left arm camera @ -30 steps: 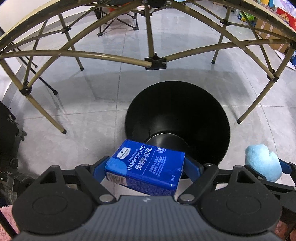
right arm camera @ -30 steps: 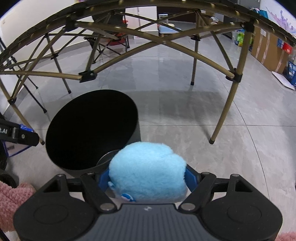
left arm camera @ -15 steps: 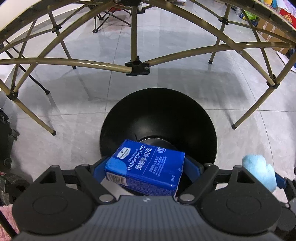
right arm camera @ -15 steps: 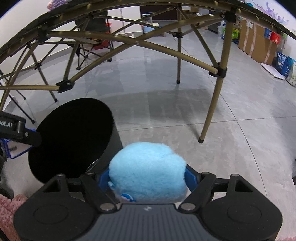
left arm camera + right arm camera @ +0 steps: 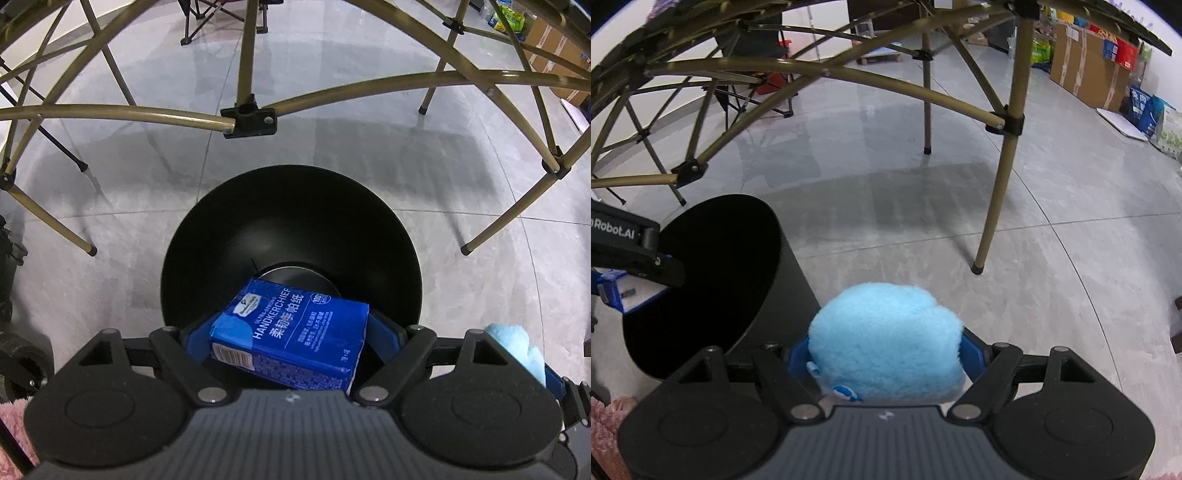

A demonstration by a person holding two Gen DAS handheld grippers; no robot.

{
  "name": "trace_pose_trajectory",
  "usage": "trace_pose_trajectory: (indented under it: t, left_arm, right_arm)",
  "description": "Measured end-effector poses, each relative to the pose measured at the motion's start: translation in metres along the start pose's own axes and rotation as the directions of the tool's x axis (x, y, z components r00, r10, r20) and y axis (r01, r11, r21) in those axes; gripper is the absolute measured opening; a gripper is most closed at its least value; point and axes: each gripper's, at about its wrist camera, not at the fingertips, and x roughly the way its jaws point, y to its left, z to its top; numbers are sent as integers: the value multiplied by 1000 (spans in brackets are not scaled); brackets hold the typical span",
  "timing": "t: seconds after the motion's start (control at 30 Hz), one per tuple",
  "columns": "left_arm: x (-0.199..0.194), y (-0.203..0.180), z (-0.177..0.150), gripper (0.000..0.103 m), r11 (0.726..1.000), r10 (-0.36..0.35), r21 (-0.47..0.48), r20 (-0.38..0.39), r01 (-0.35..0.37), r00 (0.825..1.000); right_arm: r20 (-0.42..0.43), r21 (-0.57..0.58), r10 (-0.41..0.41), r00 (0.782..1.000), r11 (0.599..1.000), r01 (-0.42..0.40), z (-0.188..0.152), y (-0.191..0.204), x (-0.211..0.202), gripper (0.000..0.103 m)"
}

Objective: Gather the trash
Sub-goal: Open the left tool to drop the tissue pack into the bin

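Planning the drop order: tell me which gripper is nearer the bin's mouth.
Left. The left gripper, shut on the tissue pack, hangs over the bin mouth's near edge. The right gripper, shut on the plush, sits beside the bin, off to its right.

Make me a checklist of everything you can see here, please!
Surface: grey tiled floor, shiny.
Job's things: blue tissue pack held above the black bin; fluffy blue toy beside the bin, not over it.
Clutter: pink fluffy cloth at the lower left edge.
Tools: left tool shut on the tissue pack; right tool shut on the toy.
Cables: nothing seen.
Surroundings: gold folding table frame overhead, folding chair, cardboard boxes and bags by the wall.
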Motion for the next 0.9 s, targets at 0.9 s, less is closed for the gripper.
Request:
trace_pose_trajectory:
  t: [0.9]
  left_arm:
    - [11, 9, 1, 103, 998, -9, -61, -71, 5, 997]
  right_arm:
    - [4, -20, 11, 1000, 1000, -11, 1, 4, -2, 77]
